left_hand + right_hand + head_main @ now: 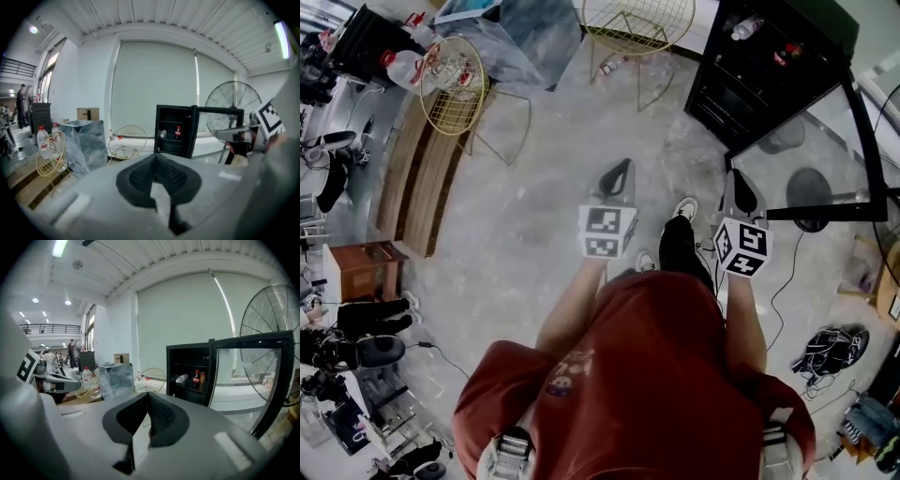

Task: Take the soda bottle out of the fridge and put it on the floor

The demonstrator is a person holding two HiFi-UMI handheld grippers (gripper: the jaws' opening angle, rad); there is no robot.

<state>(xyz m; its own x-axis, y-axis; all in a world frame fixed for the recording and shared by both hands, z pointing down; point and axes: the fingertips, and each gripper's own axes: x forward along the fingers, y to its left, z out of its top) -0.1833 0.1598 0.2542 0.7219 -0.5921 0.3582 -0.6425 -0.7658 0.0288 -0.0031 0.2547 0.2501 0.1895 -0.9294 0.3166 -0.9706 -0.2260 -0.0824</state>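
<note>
Red shirt (647,375) closest, person standing on the floor (544,187). Left gripper (157,158) jaws pressed together, nothing held. Right gripper (149,398) same, empty. Both well apart from the fridge (187,362), door (251,380) open. Soda bottle (196,378) upright on a fridge shelf, clear bottle (182,378) lying beside it.

We can't read the label on the soda bottle (196,379) on the shelf of the fridge (187,349), nor tell what the small thing (203,377) just right of it is. Right of the fridge, the fan (274,324) runs off the picture's edge, partly behind the glass door (241,376).
</note>
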